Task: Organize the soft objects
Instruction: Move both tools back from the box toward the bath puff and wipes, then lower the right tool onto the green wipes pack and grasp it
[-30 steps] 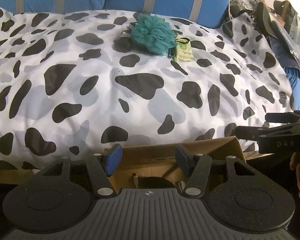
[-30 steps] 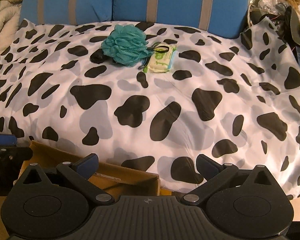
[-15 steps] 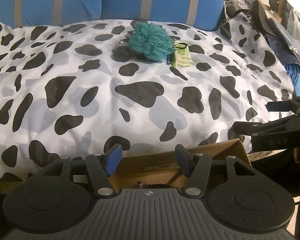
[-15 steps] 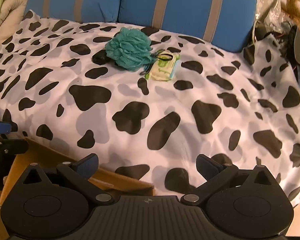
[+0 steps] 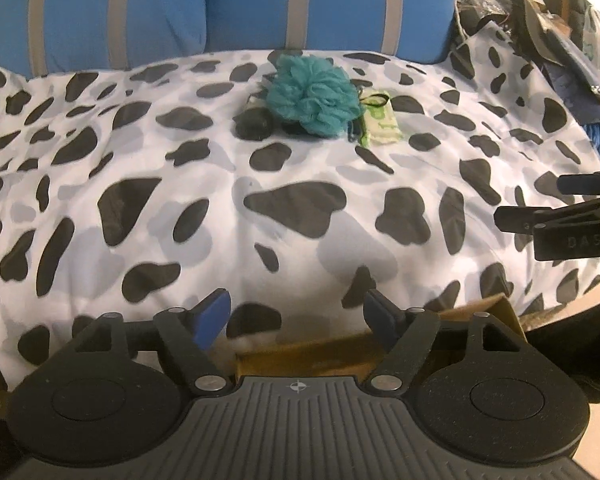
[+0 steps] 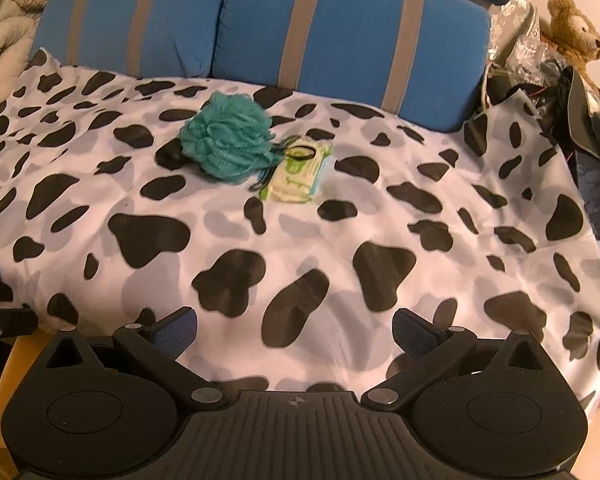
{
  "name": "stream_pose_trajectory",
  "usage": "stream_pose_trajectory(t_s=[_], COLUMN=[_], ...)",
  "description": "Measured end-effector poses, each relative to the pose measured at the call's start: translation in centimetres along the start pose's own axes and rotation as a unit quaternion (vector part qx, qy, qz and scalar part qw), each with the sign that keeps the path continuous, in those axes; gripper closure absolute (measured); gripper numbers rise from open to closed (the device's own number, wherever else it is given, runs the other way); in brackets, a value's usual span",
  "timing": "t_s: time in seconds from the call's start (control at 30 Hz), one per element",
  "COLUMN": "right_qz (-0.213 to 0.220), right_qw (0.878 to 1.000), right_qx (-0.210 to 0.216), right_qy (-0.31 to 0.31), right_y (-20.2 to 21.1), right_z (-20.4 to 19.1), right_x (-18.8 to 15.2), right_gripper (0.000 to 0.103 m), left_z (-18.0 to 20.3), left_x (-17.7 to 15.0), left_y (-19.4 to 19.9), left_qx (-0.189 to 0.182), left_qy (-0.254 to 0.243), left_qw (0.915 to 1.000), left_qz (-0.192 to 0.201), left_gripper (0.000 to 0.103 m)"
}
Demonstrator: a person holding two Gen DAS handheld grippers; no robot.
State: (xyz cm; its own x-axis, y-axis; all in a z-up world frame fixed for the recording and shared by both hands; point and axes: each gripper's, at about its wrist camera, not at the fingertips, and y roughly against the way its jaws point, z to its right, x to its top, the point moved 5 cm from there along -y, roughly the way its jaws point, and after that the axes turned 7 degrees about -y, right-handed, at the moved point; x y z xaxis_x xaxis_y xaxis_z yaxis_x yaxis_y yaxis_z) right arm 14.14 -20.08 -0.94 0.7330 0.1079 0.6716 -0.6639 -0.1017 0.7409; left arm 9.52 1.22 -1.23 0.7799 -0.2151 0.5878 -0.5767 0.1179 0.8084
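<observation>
A teal bath pouf [image 5: 314, 96] [image 6: 228, 136] lies at the far middle of the cow-print bedcover [image 5: 180, 200] [image 6: 380, 220]. A pale green wipes pack [image 5: 382, 123] [image 6: 300, 172] with a black hair tie on it lies just right of the pouf. A small dark object [image 5: 256, 124] [image 6: 170, 154] lies at the pouf's left. My left gripper [image 5: 296, 316] is open and empty above the near edge of the bed. My right gripper [image 6: 294, 334] is open and empty, also far short of the pouf; it shows from the side in the left wrist view [image 5: 556, 212].
A cardboard box [image 5: 312, 354] [image 6: 0, 404] stands at the bed's near edge below the grippers. Two blue striped pillows [image 6: 340, 36] line the back. A teddy bear [image 6: 576, 36] and a heap of bags and clothes [image 5: 560, 32] fill the right side.
Both grippers have risen and moved forward over the bed; less of the cardboard box shows. Both stay open and empty.
</observation>
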Motion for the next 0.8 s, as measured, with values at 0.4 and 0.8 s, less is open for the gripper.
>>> stream_pose_trajectory(t_s=[0.4,0.8], right_qz=[0.020,0.027], right_qw=[1.000,0.999], right_qx=[0.015,0.022], right_qy=[-0.019,-0.041], right_y=[-3.1,-8.3], right_z=[1.5,2.8], right_x=[3.1,6.6], right_gripper=[0.000,0.000], left_z=[-0.8,-2.6], left_x=[2.9,5.7], left_y=[-2.5,-4.6], left_qx=[-0.004,-0.006], left_qy=[-0.024,-0.023], left_qw=[0.9996,0.9993], left_qz=[0.016,0.028], left_gripper=[0.030,0.030])
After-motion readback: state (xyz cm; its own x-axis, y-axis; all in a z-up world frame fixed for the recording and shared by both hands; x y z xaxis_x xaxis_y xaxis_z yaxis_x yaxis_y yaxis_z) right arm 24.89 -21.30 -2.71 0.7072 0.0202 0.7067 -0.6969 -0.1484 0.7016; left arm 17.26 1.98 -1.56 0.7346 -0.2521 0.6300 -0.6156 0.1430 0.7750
